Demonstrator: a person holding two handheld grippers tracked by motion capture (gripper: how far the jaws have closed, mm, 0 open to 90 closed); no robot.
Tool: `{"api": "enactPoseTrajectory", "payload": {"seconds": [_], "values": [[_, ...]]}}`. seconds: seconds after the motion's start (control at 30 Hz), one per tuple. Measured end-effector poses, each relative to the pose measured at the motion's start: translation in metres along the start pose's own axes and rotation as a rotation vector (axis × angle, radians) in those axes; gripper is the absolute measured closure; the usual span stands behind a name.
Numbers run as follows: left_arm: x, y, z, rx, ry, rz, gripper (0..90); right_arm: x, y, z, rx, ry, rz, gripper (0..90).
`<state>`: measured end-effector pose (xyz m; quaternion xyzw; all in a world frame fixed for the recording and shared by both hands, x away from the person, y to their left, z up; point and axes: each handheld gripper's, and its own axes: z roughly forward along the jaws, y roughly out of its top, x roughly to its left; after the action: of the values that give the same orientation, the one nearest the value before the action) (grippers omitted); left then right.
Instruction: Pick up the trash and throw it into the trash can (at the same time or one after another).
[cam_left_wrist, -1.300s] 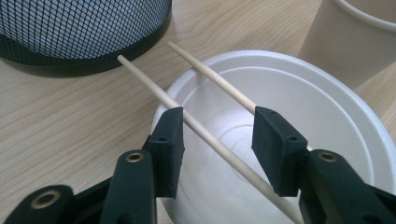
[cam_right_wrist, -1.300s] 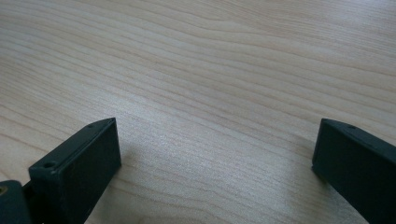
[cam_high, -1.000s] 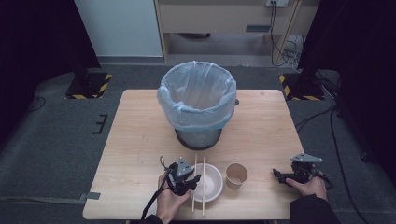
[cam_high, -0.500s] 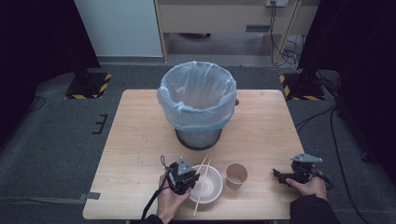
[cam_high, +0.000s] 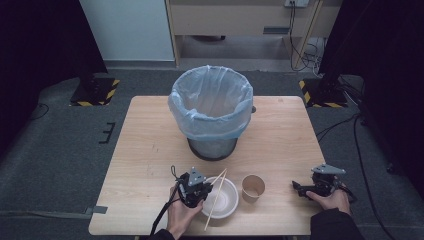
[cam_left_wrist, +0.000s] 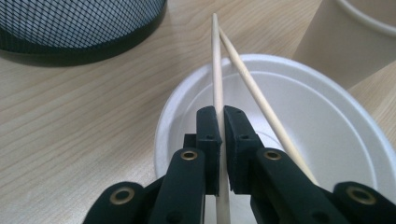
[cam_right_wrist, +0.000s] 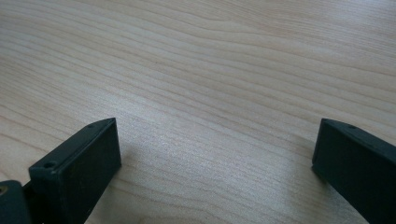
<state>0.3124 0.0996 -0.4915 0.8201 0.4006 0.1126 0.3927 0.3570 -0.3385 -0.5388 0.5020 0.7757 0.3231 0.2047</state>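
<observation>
My left gripper is clamped on 1 of 2 chopsticks over the white bowl, beside the cup. My right gripper rests on the table, jaws wide apart.

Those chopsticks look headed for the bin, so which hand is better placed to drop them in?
Left, probably. The left gripper is already shut on one chopstick over the white bowl, close to the lined bin. The right gripper rests open on bare table.
</observation>
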Motion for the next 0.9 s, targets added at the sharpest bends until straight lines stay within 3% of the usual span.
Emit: {"api": "enactPoseTrajectory", "payload": {"seconds": [0.23, 0.43, 0.6, 0.63, 0.67, 0.9], "values": [[0.002, 0.005, -0.009, -0.035, -0.009, -0.009, 85.1, 0.000, 0.000, 0.000, -0.001, 0.000, -0.002, 1.3], [0.005, 0.013, -0.026, -0.105, -0.018, -0.022, 85.2, 0.000, 0.000, 0.000, 0.000, 0.000, -0.001, 1.3], [0.008, 0.026, -0.050, -0.211, -0.034, -0.023, 85.2, 0.000, 0.000, 0.000, -0.001, 0.000, -0.002, 1.2], [0.008, 0.026, -0.050, -0.211, -0.034, -0.023, 85.2, 0.000, 0.000, 0.000, -0.001, 0.000, -0.002, 1.2], [0.009, 0.030, -0.059, -0.246, -0.037, -0.025, 85.1, 0.000, 0.000, 0.000, 0.000, 0.001, 0.000, 1.2], [0.010, 0.045, -0.090, -0.358, -0.040, -0.025, 85.2, 0.000, 0.000, 0.000, -0.001, 0.000, -0.002, 1.1]]}}
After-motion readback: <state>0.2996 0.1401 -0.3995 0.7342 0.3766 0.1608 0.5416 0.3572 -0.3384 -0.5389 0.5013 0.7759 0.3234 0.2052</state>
